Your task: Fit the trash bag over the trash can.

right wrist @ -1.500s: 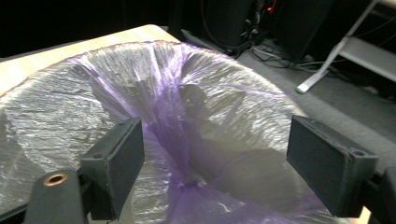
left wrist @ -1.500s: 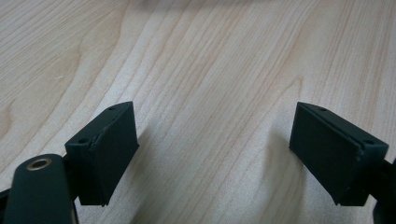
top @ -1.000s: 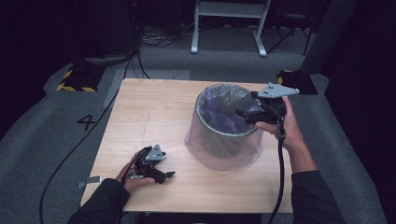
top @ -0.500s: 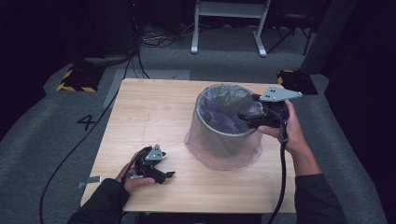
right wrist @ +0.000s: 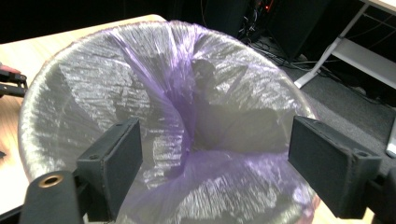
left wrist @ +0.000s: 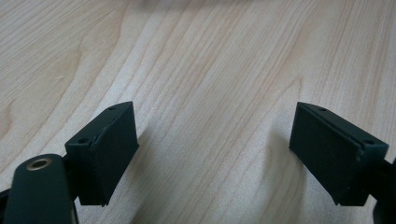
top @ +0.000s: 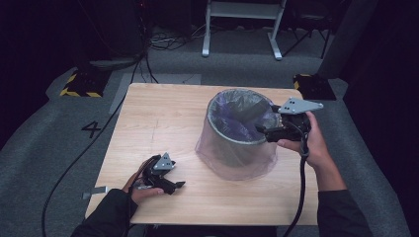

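Purple bag [top: 236, 129] lines the bin [top: 232, 150] mid-table; right gripper [top: 261, 130] hovers wide at its rim, left gripper [top: 179, 184] rests wide on the table [top: 163, 116] (nothing held). Pinch only loose film, then lift gently.

Past my light wooden table [top: 163, 118], a white metal-legged stand [top: 242, 24] rises, with yellow-black striped floor blocks [top: 79, 85] off its corners.

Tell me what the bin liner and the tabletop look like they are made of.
Bin liner: thin plastic film, translucent with a purple tint, glossy; it crinkles and lets the bin show through.
Tabletop: light wood or a wood-look laminate, matt; long grain lines run across it, but the pictures cannot settle which.
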`<move>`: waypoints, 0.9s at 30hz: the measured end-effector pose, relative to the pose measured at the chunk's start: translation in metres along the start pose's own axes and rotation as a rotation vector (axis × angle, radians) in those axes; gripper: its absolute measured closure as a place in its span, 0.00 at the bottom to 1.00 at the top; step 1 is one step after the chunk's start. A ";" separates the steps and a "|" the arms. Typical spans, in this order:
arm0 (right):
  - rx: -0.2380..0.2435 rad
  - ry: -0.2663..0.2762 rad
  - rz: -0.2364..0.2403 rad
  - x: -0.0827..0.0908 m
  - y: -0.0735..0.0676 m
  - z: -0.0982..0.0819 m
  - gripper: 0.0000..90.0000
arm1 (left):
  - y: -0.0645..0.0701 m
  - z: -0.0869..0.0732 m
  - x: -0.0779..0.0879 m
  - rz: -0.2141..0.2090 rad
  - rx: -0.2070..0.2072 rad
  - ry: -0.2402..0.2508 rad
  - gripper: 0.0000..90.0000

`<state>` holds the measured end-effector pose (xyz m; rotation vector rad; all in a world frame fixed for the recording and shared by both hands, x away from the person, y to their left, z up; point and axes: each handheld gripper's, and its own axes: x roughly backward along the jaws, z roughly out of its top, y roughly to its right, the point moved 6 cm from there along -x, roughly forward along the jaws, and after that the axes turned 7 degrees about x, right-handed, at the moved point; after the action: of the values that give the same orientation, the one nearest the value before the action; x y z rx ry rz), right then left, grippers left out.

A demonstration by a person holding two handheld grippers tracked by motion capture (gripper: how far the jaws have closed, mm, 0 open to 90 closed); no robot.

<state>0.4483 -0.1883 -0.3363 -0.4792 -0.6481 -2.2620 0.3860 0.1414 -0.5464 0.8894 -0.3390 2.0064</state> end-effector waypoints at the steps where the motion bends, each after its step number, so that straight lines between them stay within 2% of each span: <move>1: 0.003 -0.004 0.001 0.001 0.000 -0.002 0.20 | 0.000 0.000 0.000 0.000 0.000 0.000 0.16; 13: 0.011 -0.037 -0.012 0.008 0.001 -0.013 0.20 | 0.000 0.000 0.000 0.000 0.000 0.000 0.16; 27: 0.019 -0.035 -0.006 0.017 -0.003 -0.019 0.20 | 0.000 0.000 0.000 0.000 0.000 0.000 0.16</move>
<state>0.4315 -0.2070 -0.3440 -0.5091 -0.6887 -2.2558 0.3860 0.1414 -0.5464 0.8894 -0.3391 2.0064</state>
